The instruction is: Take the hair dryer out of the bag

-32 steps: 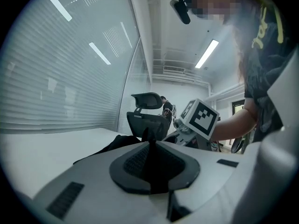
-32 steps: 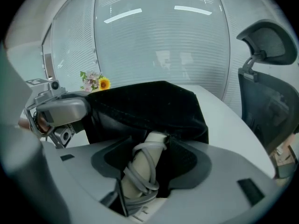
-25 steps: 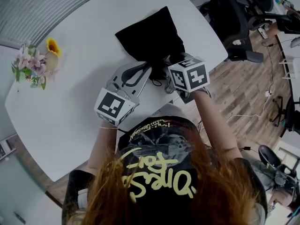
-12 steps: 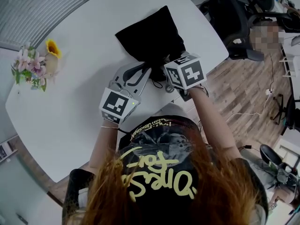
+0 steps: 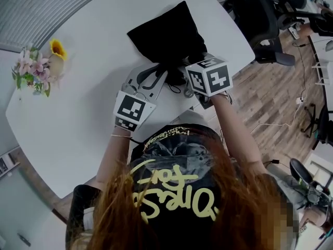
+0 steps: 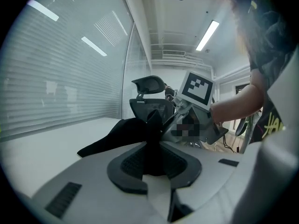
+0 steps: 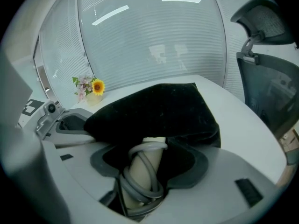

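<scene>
Figure: Surroundings of the work area.
We see a white table (image 5: 78,119) with rounded corners; near its left edge stands a small bouquet (image 5: 35,69), one sunflower (image 5: 57,49) beside pink blossoms. Past the table's right side we note dark office chairs (image 5: 260,20) on a wood-plank floor (image 5: 276,103). Slatted blinds (image 5: 41,4) line the upper left, and strip lights (image 6: 208,34) cross the ceiling.

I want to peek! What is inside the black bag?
The hair dryer handle, cream with grey cord round it, pokes from the black bag, gripped by the right tongs. Its head is hidden under the cloth.
</scene>
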`<action>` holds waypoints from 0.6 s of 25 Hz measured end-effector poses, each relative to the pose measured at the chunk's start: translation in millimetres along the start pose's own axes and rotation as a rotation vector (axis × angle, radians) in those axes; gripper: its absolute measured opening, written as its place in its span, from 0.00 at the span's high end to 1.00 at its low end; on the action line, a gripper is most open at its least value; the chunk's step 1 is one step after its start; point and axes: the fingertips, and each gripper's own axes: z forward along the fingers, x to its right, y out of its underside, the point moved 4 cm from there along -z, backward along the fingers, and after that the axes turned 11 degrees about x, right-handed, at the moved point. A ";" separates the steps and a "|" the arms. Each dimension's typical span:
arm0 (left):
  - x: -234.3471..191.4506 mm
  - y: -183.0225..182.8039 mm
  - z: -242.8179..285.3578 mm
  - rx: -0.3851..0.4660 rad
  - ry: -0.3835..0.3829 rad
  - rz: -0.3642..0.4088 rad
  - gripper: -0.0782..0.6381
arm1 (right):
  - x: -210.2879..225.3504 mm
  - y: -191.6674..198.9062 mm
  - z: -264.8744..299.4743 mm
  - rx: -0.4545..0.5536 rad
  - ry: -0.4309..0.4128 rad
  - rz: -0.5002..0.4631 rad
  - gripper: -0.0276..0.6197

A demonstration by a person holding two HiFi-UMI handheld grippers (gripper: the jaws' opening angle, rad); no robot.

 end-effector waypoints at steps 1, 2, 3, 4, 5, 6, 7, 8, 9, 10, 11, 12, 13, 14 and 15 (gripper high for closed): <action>-0.8 0.7 -0.1 -0.004 -0.006 -0.002 0.80 | 0.4 -0.7 -1.2 0.009 -0.001 0.000 0.57; -1.5 1.6 -0.4 -0.009 -0.011 -0.003 0.80 | 0.8 -1.4 -2.4 0.016 -0.004 0.001 0.57; -2.1 2.6 -0.6 -0.014 -0.015 -0.003 0.81 | 1.2 -2.0 -3.7 0.020 -0.008 0.004 0.58; -2.6 3.6 -0.7 -0.018 -0.018 -0.001 0.81 | 1.6 -2.5 -4.9 0.021 -0.013 0.006 0.58; -2.9 4.5 -0.6 -0.022 -0.022 0.002 0.81 | 2.1 -3.0 -6.1 0.023 -0.017 0.007 0.59; -2.9 5.1 -0.1 -0.027 -0.026 0.005 0.81 | 2.6 -3.3 -7.3 0.026 -0.019 0.006 0.59; -3.0 5.8 0.6 -0.032 -0.032 0.007 0.81 | 3.3 -3.4 -8.6 0.030 -0.021 0.005 0.59; -3.4 6.7 1.4 -0.039 -0.040 0.010 0.81 | 4.1 -3.6 -10.0 0.036 -0.022 0.007 0.59; -4.5 7.7 2.1 -0.045 -0.049 0.012 0.81 | 4.9 -4.1 -11.2 0.043 -0.024 0.011 0.59; -5.9 8.4 2.7 -0.051 -0.059 0.012 0.81 | 5.4 -4.9 -12.4 0.049 -0.028 0.015 0.59; -7.2 8.8 3.4 -0.053 -0.068 0.011 0.81 | 5.8 -6.1 -13.7 0.054 -0.031 0.019 0.60; -7.9 8.8 4.3 -0.054 -0.077 0.008 0.82 | 6.3 -7.3 -15.3 0.058 -0.035 0.019 0.60; -7.9 8.6 5.4 -0.055 -0.085 0.006 0.82 | 7.1 -8.4 -17.2 0.061 -0.037 0.017 0.60; -7.6 8.2 6.8 -0.057 -0.095 0.006 0.82 | 8.1 -9.4 -19.2 0.062 -0.040 0.015 0.60; -7.2 7.6 8.4 -0.059 -0.105 0.008 0.82 | 9.3 -10.3 -21.2 0.063 -0.044 0.015 0.60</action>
